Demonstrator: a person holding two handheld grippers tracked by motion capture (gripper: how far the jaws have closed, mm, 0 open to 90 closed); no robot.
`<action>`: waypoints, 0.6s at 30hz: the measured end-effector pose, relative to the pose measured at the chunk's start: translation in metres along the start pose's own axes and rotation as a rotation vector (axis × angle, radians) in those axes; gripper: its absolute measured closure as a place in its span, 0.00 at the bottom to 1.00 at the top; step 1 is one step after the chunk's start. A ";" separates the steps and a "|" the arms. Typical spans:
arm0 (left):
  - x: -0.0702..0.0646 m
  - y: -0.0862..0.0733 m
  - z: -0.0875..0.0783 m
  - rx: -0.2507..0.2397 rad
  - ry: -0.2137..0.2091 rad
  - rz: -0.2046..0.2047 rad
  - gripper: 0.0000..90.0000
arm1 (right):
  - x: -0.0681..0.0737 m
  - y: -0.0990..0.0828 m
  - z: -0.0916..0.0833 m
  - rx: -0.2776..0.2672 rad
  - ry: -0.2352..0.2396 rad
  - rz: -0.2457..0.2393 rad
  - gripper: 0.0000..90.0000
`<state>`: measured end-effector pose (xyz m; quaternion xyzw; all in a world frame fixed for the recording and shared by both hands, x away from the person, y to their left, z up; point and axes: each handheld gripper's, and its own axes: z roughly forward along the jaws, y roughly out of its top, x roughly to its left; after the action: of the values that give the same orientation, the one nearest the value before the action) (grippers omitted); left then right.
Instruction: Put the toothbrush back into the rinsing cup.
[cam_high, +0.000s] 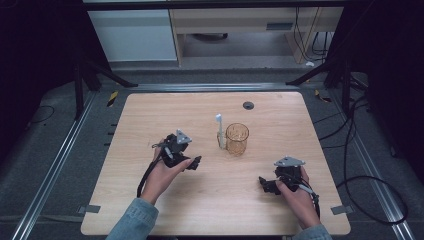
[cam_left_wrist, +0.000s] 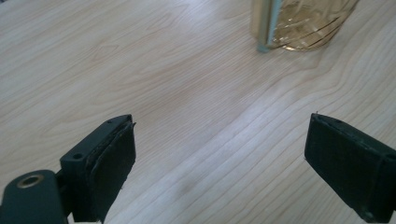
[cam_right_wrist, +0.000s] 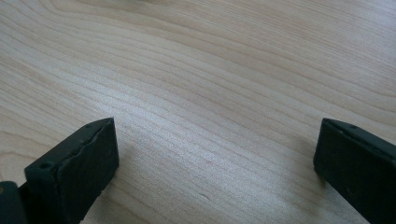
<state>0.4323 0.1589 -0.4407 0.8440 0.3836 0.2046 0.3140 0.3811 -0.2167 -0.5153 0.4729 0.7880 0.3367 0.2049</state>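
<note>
An amber ribbed glass cup (cam_high: 237, 139) stands upright near the middle of the wooden table (cam_high: 150, 115). A pale toothbrush (cam_high: 219, 131) stands upright against the cup's left side, head up. In the left gripper view the cup's base (cam_left_wrist: 303, 25) and the brush handle (cam_left_wrist: 265, 28) sit at the top edge, beyond the jaws. My left gripper (cam_high: 194, 163) lies left of the cup, apart from it; its jaws (cam_left_wrist: 219, 158) stand wide with only bare wood between them. My right gripper (cam_high: 265, 185) rests near the front right, jaws (cam_right_wrist: 215, 163) wide over bare wood.
A small dark round grommet (cam_high: 248, 105) sits in the table's far side. Metal rails (cam_high: 55, 160) and black cables (cam_high: 365, 180) run along the floor beside the table. Light cabinets (cam_high: 135, 35) stand beyond the far edge.
</note>
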 end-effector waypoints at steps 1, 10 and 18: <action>0.004 -0.003 -0.002 0.006 0.008 -0.005 0.09 | 0.000 0.000 0.000 0.000 0.000 0.000 0.00; 0.041 -0.037 -0.015 0.044 0.066 -0.072 0.09 | 0.000 0.000 0.000 0.000 0.000 0.001 0.00; 0.071 -0.066 -0.025 0.088 0.106 -0.123 0.09 | 0.000 0.000 0.000 0.000 0.000 0.001 0.00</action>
<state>0.4281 0.2569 -0.4608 0.8197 0.4594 0.2125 0.2679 0.3811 -0.2167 -0.5153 0.4731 0.7879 0.3369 0.2047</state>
